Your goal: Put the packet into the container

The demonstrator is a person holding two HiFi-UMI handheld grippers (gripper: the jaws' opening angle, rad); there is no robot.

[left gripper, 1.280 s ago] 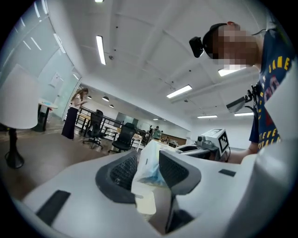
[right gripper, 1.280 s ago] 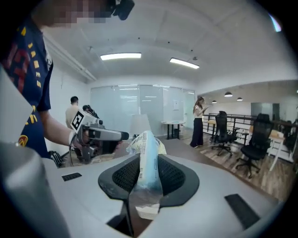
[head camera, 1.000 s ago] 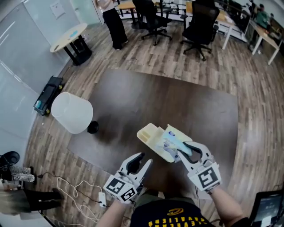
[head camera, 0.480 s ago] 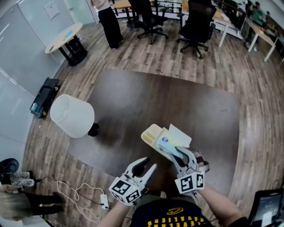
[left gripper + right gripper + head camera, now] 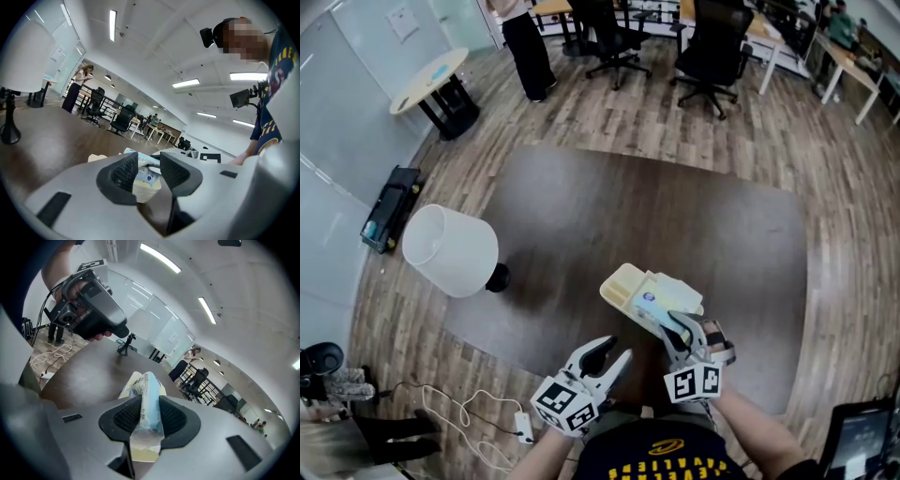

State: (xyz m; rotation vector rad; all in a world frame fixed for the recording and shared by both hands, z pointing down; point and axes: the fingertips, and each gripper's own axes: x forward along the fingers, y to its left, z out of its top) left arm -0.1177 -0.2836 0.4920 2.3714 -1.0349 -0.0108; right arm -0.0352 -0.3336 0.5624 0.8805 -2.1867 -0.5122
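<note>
The packet [image 5: 659, 306], pale blue and white, is clamped on edge between the pads of my right gripper [image 5: 672, 324], which is shut on it. It hangs over the cream container [image 5: 623, 284] near the table's front edge, its far end low over the container's opening. From the right gripper view the packet [image 5: 150, 397] stands upright between the jaws, with the container [image 5: 126, 387] just beyond. My left gripper [image 5: 612, 349] waits open beside them at the left, holding nothing. Through its jaws the left gripper view shows the container [image 5: 145, 190] and the packet [image 5: 147, 172].
A white lamp shade [image 5: 450, 249] on a black foot [image 5: 497, 276] stands at the left of the dark brown table [image 5: 609, 206]. Office chairs [image 5: 712, 52] and a standing person [image 5: 523, 42] are beyond the table. Cables [image 5: 478, 408] lie on the floor at the near left.
My right gripper has carried the packet leftward and nearer to me, turning so the packet tips over the container. The left gripper has barely moved.
</note>
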